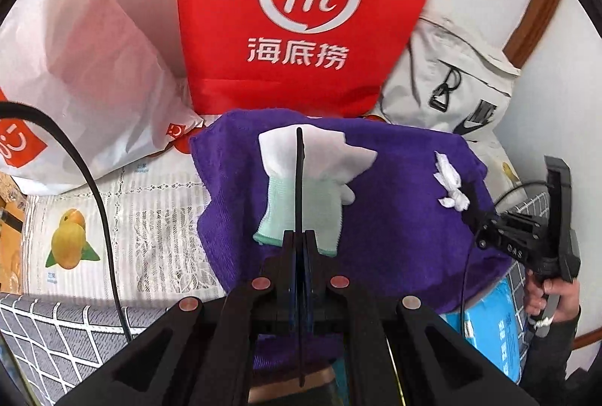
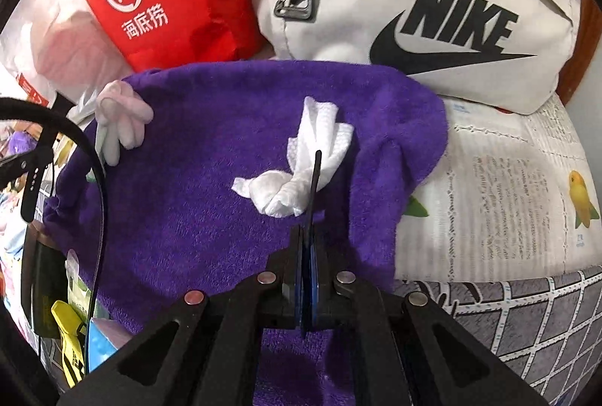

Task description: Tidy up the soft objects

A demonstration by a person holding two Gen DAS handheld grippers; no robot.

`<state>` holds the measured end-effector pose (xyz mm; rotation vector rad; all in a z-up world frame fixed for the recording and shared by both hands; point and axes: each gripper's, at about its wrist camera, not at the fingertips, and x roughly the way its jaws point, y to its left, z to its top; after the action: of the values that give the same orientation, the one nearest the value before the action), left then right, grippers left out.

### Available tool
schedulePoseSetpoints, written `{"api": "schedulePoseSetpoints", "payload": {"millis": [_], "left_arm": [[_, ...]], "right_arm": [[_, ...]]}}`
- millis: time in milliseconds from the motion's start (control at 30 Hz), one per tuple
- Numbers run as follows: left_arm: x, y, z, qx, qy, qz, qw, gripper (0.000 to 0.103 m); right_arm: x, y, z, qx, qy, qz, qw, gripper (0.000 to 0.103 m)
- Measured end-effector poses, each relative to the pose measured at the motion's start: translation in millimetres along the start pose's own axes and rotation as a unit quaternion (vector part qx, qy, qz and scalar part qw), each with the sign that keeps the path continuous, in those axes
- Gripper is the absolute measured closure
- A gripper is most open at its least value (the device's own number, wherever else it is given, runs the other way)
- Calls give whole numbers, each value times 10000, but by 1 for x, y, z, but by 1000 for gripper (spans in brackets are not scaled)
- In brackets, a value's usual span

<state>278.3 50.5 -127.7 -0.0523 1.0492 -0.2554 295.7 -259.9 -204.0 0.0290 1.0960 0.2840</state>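
A purple towel [image 1: 376, 203] lies spread over the table. On it rests a white and mint glove [image 1: 301, 180], just beyond my left gripper [image 1: 300, 234], which is shut with nothing held. A crumpled white tissue [image 1: 449, 180] lies on the towel's right part. My right gripper [image 1: 476, 210], held by a hand [image 1: 553, 297], points at that tissue from the right. In the right wrist view the tissue [image 2: 297, 176] sits just ahead of the shut right gripper [image 2: 306, 231], apart from it. The glove [image 2: 122, 122] shows at the purple towel's [image 2: 195, 180] left edge.
A red bag [image 1: 301, 11], a white plastic bag [image 1: 86, 67] and a beige Nike bag [image 2: 414, 3] stand behind the towel. Fruit-print cloth [image 1: 124, 218] covers the table, grey grid fabric [image 2: 526, 323] the near edge. A black cable [image 1: 90, 187] crosses left; a blue box [image 1: 493, 327] sits near right.
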Motion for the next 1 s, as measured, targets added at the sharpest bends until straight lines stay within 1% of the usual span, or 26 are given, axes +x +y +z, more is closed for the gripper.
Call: {"api": "schedulePoseSetpoints", "payload": {"millis": [167, 233, 267, 300, 333, 367, 400, 567, 667, 833, 933, 967, 1000], "left_arm": [[19, 5, 6, -159, 216, 76, 9996, 99], [27, 7, 8, -206, 293, 172, 9992, 99], [30, 7, 8, -222, 318, 219, 9990, 99], [33, 7, 8, -223, 337, 283, 9988, 99], [36, 5, 9, -188, 361, 306, 9987, 99], [40, 4, 9, -153, 408, 282, 9987, 99], [45, 3, 9, -169, 481, 278, 9983, 99], [61, 1, 8, -145, 660, 340, 9971, 99], [68, -1, 6, -126, 777, 394, 9961, 99], [71, -2, 6, -128, 831, 411, 9956, 99], [72, 0, 6, -235, 858, 382, 9953, 98], [72, 1, 6, -249, 876, 361, 9952, 98], [72, 0, 5, -225, 905, 371, 9950, 93]], "right_arm": [[2, 1, -1, -86, -32, 51, 9999, 98], [-1, 2, -2, -125, -21, 124, 9998, 95], [-2, 2, -3, -119, -27, 205, 9997, 90], [-3, 4, -2, -112, -36, 279, 9995, 82], [-6, 4, -2, -107, -56, 377, 9992, 76], [-9, 4, 0, -107, -80, 442, 9989, 65], [-12, 4, 0, -118, -122, 450, 9988, 57], [-25, 7, 1, -235, -279, 356, 9987, 52], [-33, 5, 1, -235, -327, 365, 9985, 52], [-55, 0, 1, -205, -446, 254, 9985, 52], [-70, 1, 1, -229, -535, 198, 9981, 52], [-75, 3, 1, -257, -571, 168, 9979, 52], [-81, 4, -1, -287, -615, 143, 9976, 52]]}}
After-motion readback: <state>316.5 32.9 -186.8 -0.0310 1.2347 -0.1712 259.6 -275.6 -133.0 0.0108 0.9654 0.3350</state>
